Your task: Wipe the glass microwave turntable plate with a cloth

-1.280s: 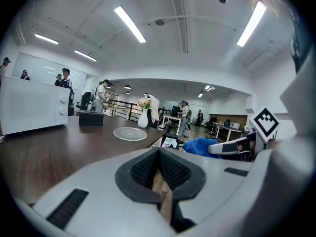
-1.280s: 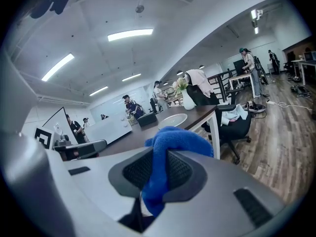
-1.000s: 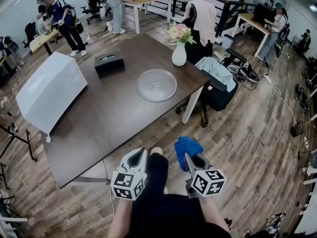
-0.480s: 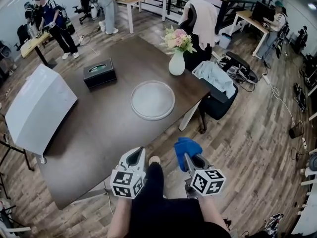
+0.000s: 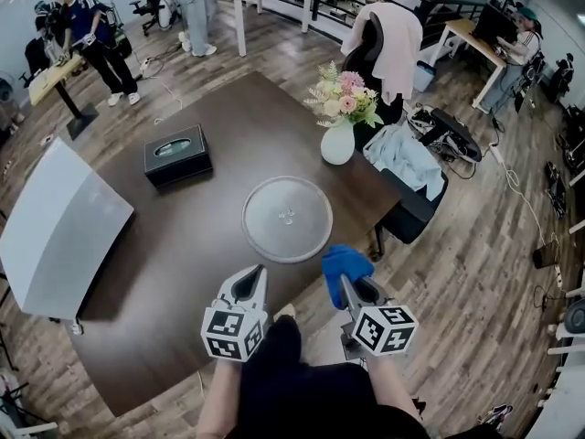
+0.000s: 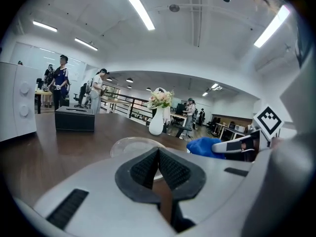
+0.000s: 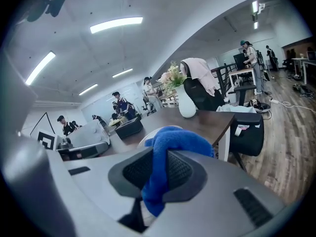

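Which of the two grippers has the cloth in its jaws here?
The right gripper: its jaws are shut on the blue cloth. The left gripper is shut on nothing.

table [image 5: 183, 245]: is drawing nearer as the person is stepping up | plate [image 5: 287, 219]: is closing on the cloth [image 5: 345, 263] | left gripper [image 5: 249, 282]: is coming over the table edge

No word, number or brand can be read anywhere. The only printed marks are black-and-white square code patterns, not letters. One set is on the marker cube [image 5: 234, 334] of the left gripper [image 5: 253, 277], the other on the marker cube [image 5: 384, 327] of the right gripper [image 5: 347, 286]. The black box [image 5: 177, 154] on the counter [image 5: 183, 254], beyond the cubes, shows no legible label.
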Demonstrator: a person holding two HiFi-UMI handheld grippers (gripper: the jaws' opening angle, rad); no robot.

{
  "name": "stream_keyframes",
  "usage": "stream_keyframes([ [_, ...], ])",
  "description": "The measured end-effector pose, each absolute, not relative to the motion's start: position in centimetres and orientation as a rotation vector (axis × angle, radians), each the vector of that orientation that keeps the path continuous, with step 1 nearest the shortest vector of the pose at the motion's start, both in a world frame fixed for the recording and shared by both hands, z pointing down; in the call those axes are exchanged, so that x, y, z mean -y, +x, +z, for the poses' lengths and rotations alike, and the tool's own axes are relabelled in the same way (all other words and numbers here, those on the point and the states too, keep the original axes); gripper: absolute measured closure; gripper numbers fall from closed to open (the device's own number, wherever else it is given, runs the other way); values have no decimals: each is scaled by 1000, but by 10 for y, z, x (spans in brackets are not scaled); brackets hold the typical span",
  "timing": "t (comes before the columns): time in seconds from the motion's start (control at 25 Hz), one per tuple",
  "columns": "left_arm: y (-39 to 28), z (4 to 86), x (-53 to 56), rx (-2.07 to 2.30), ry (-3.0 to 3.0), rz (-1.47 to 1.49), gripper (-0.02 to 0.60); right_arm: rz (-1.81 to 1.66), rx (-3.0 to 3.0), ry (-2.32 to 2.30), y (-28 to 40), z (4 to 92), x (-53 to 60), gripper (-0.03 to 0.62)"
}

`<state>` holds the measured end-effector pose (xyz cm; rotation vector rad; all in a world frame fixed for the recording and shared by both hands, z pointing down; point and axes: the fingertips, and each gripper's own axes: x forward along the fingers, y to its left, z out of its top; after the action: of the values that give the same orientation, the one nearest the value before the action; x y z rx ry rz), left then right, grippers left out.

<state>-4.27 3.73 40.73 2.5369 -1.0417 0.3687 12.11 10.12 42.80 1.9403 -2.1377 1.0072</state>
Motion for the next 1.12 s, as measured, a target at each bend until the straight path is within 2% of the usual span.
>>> stream_keyframes([
  [0.36, -39, 431, 25, 1034, 2478, 375, 577, 1011, 2144, 1875, 120, 443, -16, 546],
  [1.12, -62, 483, 60, 1217, 2240, 569, 577, 1010, 2208, 1549, 106, 458, 66, 546],
])
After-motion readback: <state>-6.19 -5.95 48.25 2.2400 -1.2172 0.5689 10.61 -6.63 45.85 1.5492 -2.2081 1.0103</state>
